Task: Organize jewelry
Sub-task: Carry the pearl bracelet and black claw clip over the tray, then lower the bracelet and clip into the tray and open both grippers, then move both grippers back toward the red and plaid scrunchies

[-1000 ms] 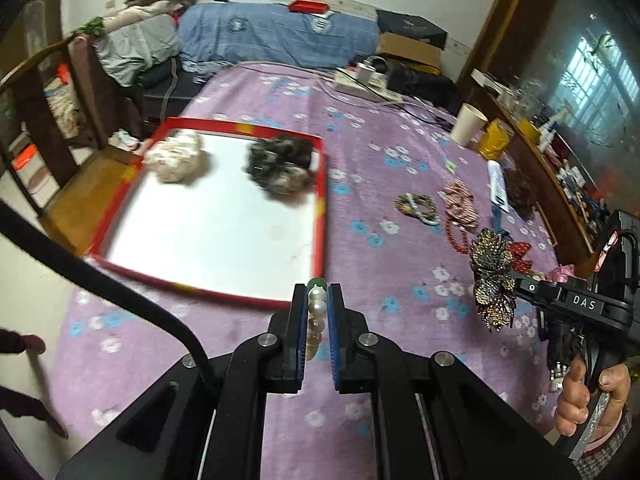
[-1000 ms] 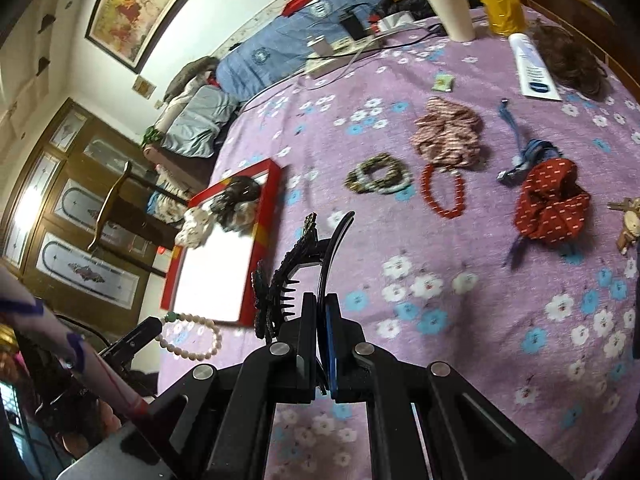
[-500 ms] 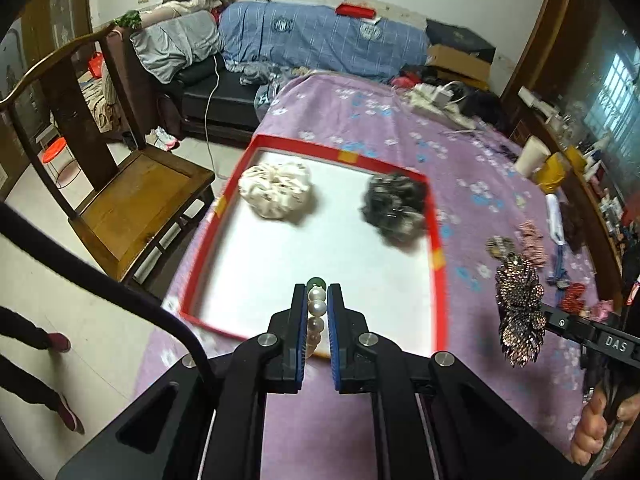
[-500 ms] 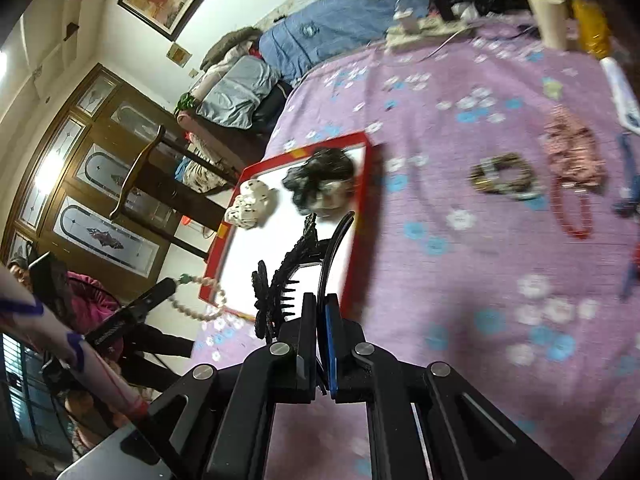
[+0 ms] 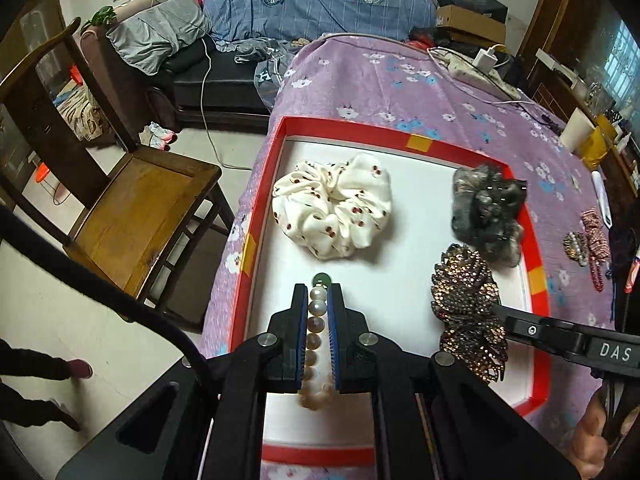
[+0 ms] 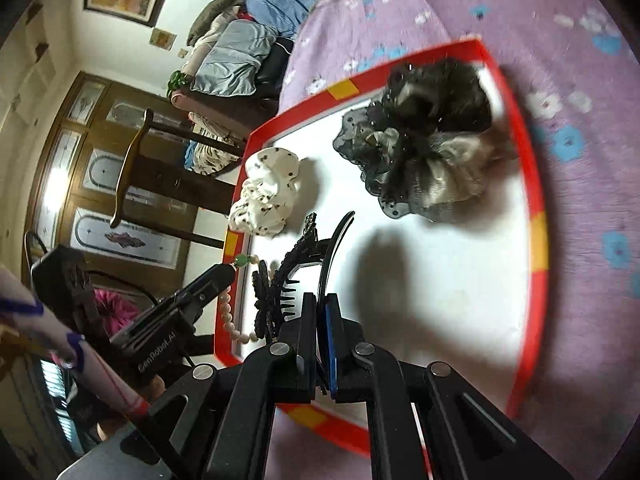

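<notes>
My left gripper [image 5: 319,292] is shut on a pearl bracelet [image 5: 315,320] with a green bead, held over the near left part of the red-rimmed white tray [image 5: 538,280]. The bracelet also shows in the right wrist view [image 6: 228,312]. My right gripper [image 6: 320,304] is shut on a black rhinestone hair claw [image 6: 296,264], over the tray's near right; the claw shows bronze in the left wrist view [image 5: 468,308]. A white cherry-print scrunchie [image 5: 332,208] and a dark grey scrunchie [image 5: 486,208] lie in the tray's far half.
The tray rests on a purple flowered tablecloth [image 5: 400,80]. More bracelets and scrunchies [image 5: 588,240] lie to the tray's right. A paper cup [image 5: 576,132] and a power strip [image 5: 476,68] stand farther back. A wooden chair [image 5: 132,196] is left of the table.
Both grippers have moved left and forward from over the tablecloth to over the tray, still holding the bracelet and the hair claw. The tray now fills both views.
</notes>
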`<state>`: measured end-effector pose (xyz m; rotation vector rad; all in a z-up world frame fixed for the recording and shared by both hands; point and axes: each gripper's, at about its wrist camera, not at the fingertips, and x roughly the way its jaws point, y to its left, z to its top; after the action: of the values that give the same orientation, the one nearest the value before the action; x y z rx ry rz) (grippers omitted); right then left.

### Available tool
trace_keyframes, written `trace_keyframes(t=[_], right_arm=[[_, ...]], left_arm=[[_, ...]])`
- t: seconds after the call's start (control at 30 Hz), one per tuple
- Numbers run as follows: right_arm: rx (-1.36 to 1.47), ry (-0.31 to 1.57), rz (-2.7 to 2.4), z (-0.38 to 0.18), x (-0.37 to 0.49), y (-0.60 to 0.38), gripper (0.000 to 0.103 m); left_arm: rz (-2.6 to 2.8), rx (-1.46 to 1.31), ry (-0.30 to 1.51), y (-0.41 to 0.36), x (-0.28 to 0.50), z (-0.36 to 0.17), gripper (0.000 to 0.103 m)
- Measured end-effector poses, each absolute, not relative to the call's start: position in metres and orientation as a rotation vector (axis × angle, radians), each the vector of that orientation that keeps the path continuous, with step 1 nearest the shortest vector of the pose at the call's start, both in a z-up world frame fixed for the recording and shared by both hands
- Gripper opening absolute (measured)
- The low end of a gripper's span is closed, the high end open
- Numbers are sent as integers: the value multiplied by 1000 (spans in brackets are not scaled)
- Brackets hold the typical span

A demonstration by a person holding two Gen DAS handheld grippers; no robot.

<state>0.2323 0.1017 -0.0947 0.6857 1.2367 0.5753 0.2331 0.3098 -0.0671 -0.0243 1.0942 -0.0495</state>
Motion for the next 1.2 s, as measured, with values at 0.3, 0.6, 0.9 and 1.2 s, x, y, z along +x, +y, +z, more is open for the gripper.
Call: trace_keyframes(t=[0.3, 0.6, 0.9, 1.2], right_arm=[[580, 1237, 547, -93, 240, 111, 16], [381, 1160, 422, -53, 217, 95, 41], [354, 1119, 426, -20, 222, 115, 42], [296, 1121, 501, -8, 184, 149, 42]], left_arm=[[-37, -70, 1099, 323, 235, -70, 16], [3, -127, 993, 335, 198, -29, 50], [188, -179, 948, 384, 171, -3, 53], [318, -142, 933, 407, 131, 5, 53]])
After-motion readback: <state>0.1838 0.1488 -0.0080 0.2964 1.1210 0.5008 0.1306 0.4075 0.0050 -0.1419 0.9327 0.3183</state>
